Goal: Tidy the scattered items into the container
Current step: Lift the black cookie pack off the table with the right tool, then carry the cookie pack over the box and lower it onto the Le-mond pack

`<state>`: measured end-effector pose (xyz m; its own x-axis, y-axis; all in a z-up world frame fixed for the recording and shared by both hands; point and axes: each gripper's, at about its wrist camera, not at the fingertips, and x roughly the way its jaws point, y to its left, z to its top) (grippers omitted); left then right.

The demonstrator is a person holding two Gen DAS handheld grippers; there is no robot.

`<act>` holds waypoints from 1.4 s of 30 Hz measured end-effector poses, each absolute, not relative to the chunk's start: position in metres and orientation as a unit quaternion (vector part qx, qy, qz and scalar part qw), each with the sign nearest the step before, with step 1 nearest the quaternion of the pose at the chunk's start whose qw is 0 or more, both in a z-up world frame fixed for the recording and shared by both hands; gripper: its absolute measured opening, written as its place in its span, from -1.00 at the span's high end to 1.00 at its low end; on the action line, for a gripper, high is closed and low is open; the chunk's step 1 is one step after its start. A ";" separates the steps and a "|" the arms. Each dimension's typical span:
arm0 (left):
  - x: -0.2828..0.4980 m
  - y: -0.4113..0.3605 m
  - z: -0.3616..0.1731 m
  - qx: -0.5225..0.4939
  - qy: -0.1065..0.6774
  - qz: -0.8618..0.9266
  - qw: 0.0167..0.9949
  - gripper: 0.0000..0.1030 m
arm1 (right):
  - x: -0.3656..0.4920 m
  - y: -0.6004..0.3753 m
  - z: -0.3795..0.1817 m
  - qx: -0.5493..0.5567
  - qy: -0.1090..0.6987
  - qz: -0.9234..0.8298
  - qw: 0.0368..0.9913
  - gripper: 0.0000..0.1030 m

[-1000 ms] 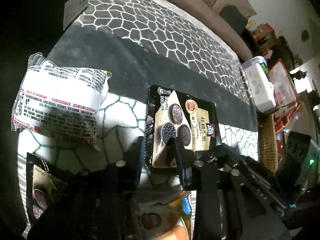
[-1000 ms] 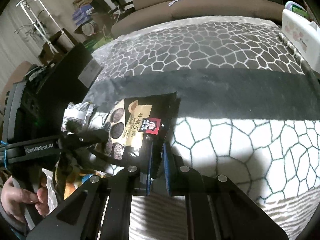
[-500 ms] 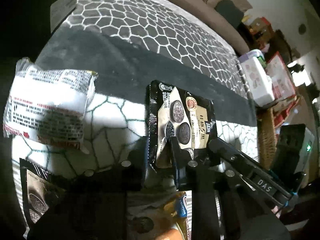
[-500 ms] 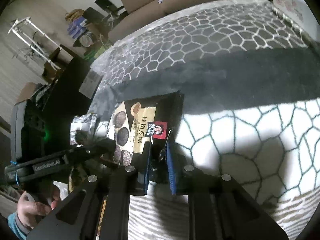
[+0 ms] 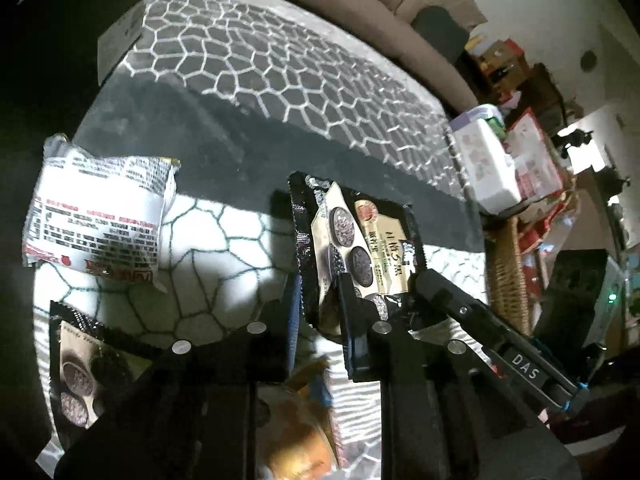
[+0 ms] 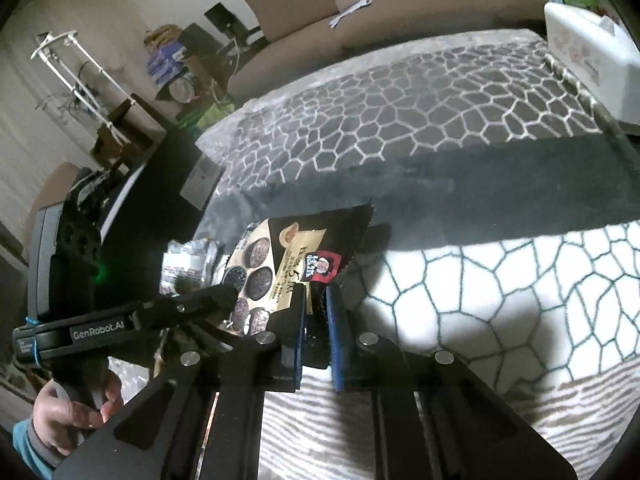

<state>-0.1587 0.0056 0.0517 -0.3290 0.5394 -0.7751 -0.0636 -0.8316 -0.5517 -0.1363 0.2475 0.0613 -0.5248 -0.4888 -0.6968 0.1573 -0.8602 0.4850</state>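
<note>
Both the left gripper [image 5: 316, 300] and right gripper [image 6: 316, 312] clamp one black packet [image 5: 360, 240]; only the left view shows the white packet [image 5: 96, 216].

left claw [image 5: 320, 312] closed on black snack packet [image 5: 356, 236], both claws lifting it off rug [image 5: 224, 240]

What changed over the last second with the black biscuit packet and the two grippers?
The left gripper closed onto the near edge of the black biscuit packet, which the right gripper already pinched. Both now lift that edge off the rug. The white packet stayed where it lay.
</note>
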 end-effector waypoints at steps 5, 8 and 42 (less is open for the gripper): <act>-0.155 -0.008 0.097 -0.523 -0.208 0.803 0.197 0.68 | -0.132 0.235 0.097 0.433 -0.175 -0.860 0.204 0.83; -0.150 -0.025 0.127 -0.506 -0.204 0.815 0.195 0.68 | -0.130 0.215 0.126 0.418 -0.165 -0.867 0.216 0.83; -0.302 -0.247 0.090 -0.523 -0.179 0.825 0.120 0.68 | -0.315 -0.057 0.113 0.445 -0.048 -0.856 0.259 0.84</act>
